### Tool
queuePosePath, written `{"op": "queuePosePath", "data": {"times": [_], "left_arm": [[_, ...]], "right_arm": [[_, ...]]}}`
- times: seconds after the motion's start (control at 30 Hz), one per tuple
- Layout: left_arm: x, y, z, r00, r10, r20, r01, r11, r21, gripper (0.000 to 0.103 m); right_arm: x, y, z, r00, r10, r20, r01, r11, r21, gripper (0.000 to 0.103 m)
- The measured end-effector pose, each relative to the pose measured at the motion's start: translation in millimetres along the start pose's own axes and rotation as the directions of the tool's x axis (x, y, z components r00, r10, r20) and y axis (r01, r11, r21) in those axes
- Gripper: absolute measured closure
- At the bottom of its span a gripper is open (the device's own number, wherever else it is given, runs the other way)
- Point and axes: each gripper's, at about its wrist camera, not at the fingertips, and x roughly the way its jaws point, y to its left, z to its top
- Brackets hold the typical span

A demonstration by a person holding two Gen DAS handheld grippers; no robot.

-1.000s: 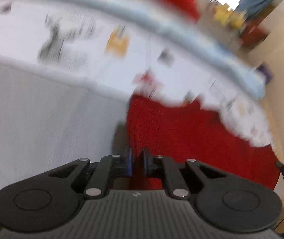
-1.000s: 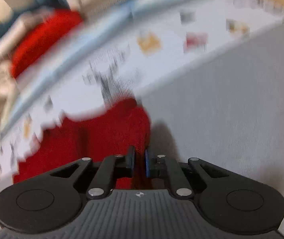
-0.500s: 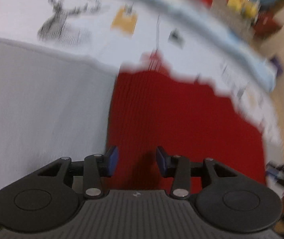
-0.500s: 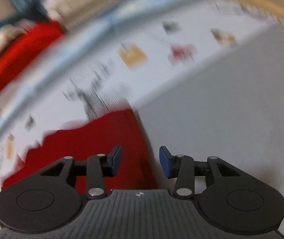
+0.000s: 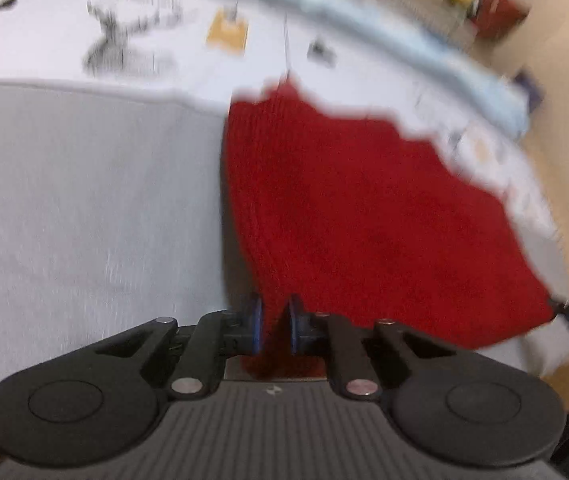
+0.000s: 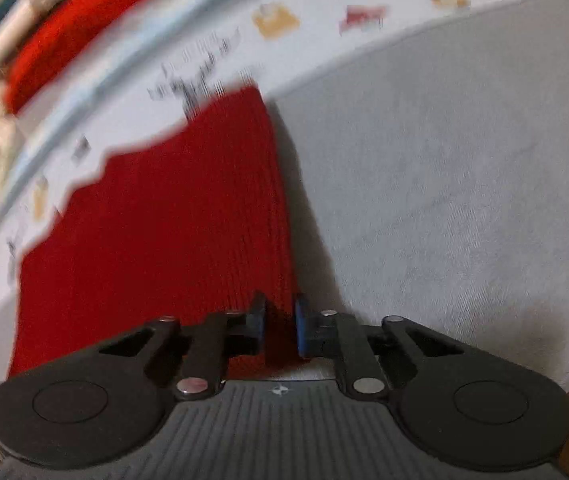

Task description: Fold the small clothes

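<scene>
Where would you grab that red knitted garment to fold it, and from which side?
By its two near corners, coming in from the near edge. The red knit lies flat on the grey sheet with straight side edges. The left gripper and right gripper have just closed onto those corners.

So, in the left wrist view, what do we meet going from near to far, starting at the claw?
Left claw → red knitted garment → white printed sheet → light blue band.
</scene>
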Motion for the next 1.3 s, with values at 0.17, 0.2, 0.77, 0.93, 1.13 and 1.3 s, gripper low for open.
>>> {"op": "queuePosePath", "data": {"times": [0.17,0.2,0.77,0.93,1.13,1.3], "left_arm": [[12.3,4.3,-11.3,0.993,0.080,-0.088,-0.079,0.997,0.020,0.088],[18.6,1.9,-13.4,0.988,0.102,-0.117,-0.097,0.994,0.047,0.088],[11.8,-22.7,-13.5,0.985,0.170,-0.024,-0.163,0.970,0.179,0.085],[4.4,-25.5,-12.2,0.990,0.143,0.016,-0.143,0.974,0.177,0.085],[2.0,-35.0,-14.1,0.995,0.091,0.027,-0.095,0.972,0.217,0.085],[34.7,-32.5,-21.1,0.976,0.188,-0.110,-0.155,0.954,0.255,0.087]], "right_arm": [[1.6,-9.6,-6.1,0.997,-0.073,-0.017,0.073,0.997,0.006,0.090],[14.6,-12.8,-9.4,0.991,-0.104,-0.086,0.105,0.994,0.005,0.090],[15.8,26.0,-18.7,0.989,-0.150,0.007,0.146,0.949,-0.278,0.077],[33.1,22.9,-25.5,0.960,-0.272,-0.066,0.240,0.922,-0.303,0.075],[16.0,27.4,-20.2,0.977,-0.212,0.010,0.206,0.938,-0.277,0.075],[25.9,26.8,-21.4,0.968,-0.250,-0.017,0.234,0.925,-0.298,0.074]]}}
